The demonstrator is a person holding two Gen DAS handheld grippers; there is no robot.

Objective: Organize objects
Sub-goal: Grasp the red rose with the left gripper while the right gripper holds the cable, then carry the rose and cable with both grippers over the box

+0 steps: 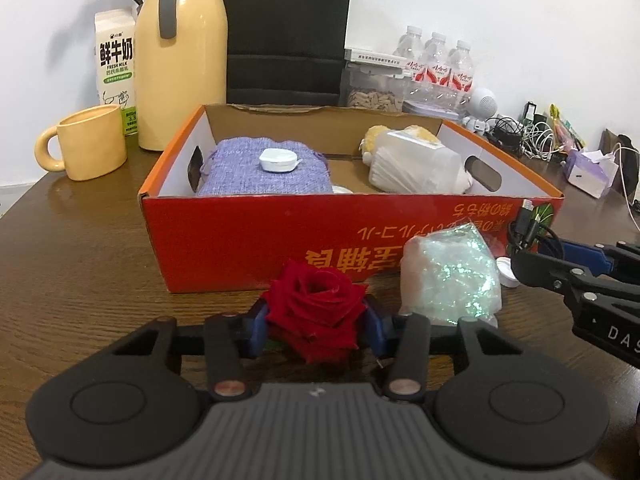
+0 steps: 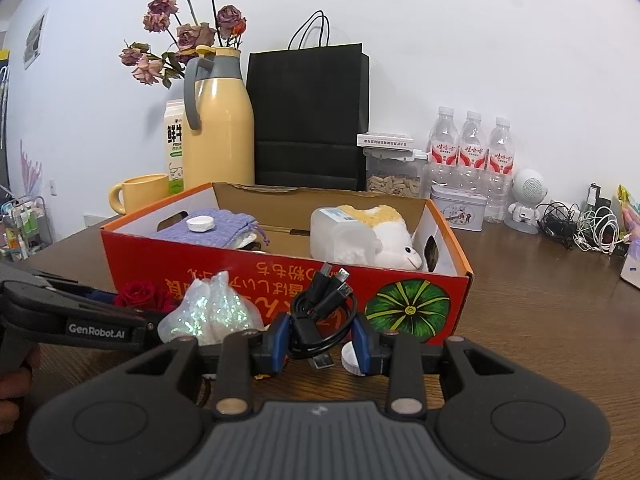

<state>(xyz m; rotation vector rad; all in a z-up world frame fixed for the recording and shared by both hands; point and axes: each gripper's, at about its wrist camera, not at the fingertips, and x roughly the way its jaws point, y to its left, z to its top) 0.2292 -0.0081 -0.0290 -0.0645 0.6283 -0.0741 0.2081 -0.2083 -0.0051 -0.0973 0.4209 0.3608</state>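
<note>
The left tongs (image 1: 316,330) are clamping a red rose (image 1: 316,308) between their blue pads, the bloom sitting low over the brown surface (image 1: 80,280). The right tongs (image 2: 320,338) are gripping one coiled black cable (image 2: 320,312), its plugs sticking up above the pads. Just beyond both tongs, one glittery bag (image 1: 452,280) is lying between them, and one white cap (image 2: 352,358), half hidden by a pad, is resting beside the right tongs. Farther on, the orange box (image 1: 240,240) is holding a purple pouch (image 1: 264,172), a plush toy (image 2: 394,236) and a clear container (image 1: 416,168). Behind it, three water bottles (image 2: 472,160) are standing.
</note>
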